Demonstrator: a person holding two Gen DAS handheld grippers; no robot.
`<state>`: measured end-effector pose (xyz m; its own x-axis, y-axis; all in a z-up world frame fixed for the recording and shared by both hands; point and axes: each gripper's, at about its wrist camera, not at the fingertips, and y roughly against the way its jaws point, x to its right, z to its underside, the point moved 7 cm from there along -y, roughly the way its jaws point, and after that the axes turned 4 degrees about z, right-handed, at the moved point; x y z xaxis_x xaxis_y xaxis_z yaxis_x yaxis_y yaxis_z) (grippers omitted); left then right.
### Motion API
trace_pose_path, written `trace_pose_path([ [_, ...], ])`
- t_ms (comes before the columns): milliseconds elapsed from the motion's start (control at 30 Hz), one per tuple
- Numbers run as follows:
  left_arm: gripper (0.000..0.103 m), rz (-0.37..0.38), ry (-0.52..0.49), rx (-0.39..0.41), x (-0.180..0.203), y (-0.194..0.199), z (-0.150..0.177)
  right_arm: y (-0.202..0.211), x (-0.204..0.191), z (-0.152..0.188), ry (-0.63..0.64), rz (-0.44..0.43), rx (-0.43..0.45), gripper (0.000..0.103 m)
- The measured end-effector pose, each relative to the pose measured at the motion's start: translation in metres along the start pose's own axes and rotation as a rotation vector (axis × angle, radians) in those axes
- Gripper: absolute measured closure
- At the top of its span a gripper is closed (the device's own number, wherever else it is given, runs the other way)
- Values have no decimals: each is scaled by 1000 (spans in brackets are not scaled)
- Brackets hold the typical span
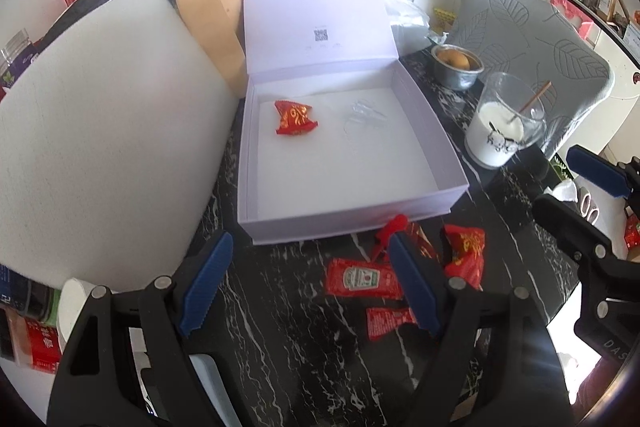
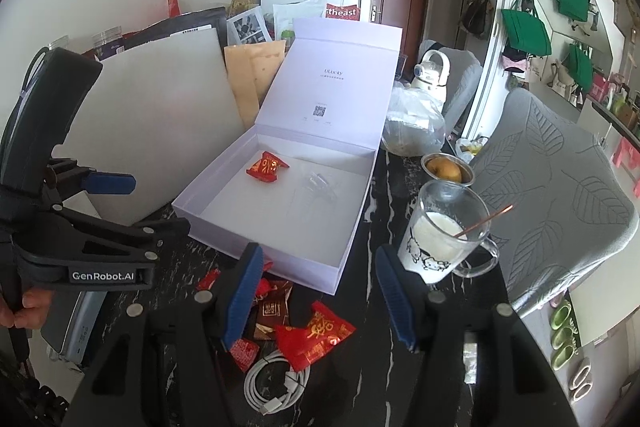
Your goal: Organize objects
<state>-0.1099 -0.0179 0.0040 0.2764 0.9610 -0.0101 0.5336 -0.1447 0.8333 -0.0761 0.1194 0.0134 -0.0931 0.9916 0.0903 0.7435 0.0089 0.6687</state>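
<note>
Both the left hand-held gripper (image 1: 310, 281) and the right hand-held gripper (image 2: 320, 293) hung open and empty over red sweet packets (image 2: 314, 339) on the dark worktop (image 1: 280, 367) before the white box (image 1: 408, 209): light, crinkly, probably slippery, best pinched across a twisted end.

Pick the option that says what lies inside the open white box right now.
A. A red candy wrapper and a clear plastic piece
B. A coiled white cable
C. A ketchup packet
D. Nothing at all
A: the open white box holds one red candy wrapper and a clear plastic piece; the ketchup packet and the coiled white cable lie on the dark table outside it.
</note>
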Motion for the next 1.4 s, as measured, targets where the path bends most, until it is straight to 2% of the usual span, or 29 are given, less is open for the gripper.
trace_pose_path([
  [367, 23, 52, -33, -25, 18, -2, 36, 0, -5, 42, -11, -9, -56, 44],
  [533, 23, 53, -46, -40, 22, -5, 50, -3, -8, 59, -29, -17, -84, 44],
  [867, 23, 94, -69, -101, 31, -26, 77, -17, -15, 88, -50, -42, -126, 44],
  [1300, 24, 155, -75, -132, 37, -46, 96, -43, -21, 126, -118, -88, -212, 44],
  [1333, 24, 163, -77, -134, 38, -48, 98, -45, -21, 129, -123, -94, -214, 42],
  [1400, 24, 180, -81, -138, 38, -50, 102, -48, -22, 132, -130, -95, -209, 29],
])
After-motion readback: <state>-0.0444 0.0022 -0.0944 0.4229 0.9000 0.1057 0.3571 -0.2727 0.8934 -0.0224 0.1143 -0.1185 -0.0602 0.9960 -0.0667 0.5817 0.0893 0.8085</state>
